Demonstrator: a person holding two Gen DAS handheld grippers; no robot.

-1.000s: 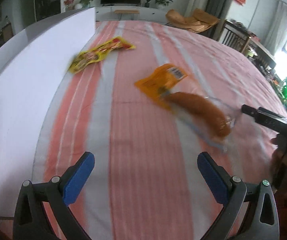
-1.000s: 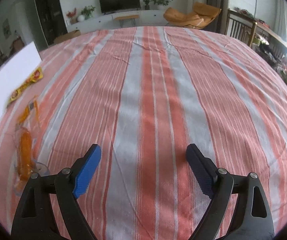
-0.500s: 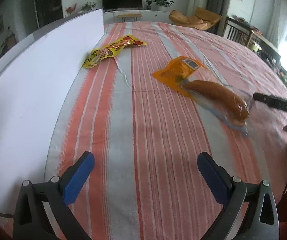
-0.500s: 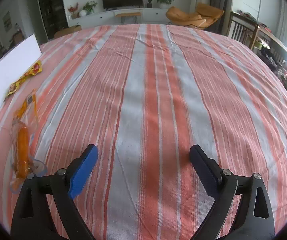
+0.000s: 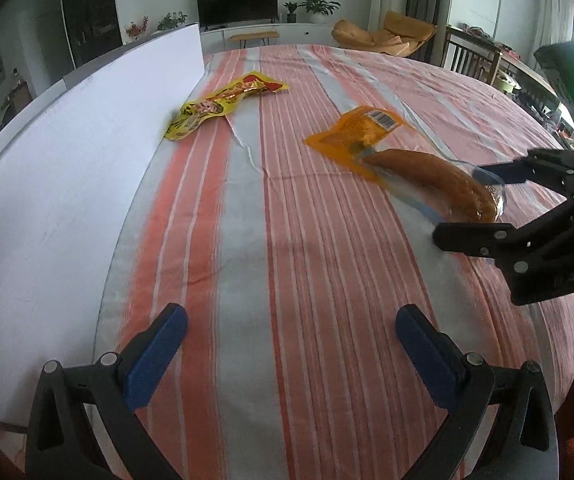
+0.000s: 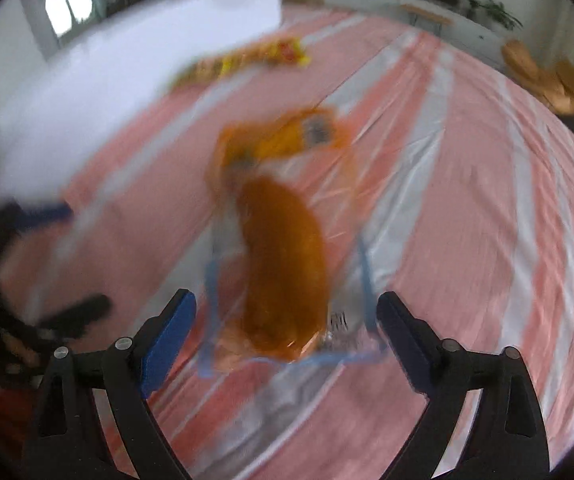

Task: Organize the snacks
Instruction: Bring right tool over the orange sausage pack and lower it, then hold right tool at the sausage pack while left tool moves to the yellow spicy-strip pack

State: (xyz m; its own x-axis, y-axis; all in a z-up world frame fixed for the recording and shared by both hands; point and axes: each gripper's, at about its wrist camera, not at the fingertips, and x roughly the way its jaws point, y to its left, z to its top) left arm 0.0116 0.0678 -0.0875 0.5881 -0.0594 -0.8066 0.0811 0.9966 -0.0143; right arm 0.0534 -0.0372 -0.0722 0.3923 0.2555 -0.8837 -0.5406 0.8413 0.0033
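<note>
Orange sausage in clear plastic packet (image 5: 427,176) lies on pink-and-grey striped cloth (image 5: 287,280). Right gripper (image 6: 283,320) straddles packet's near end, jaws wide, closing, pads not touching. Left gripper (image 5: 291,344) wide open, empty. Yellow snack packet (image 5: 223,104) beside white board (image 5: 67,184).
</note>
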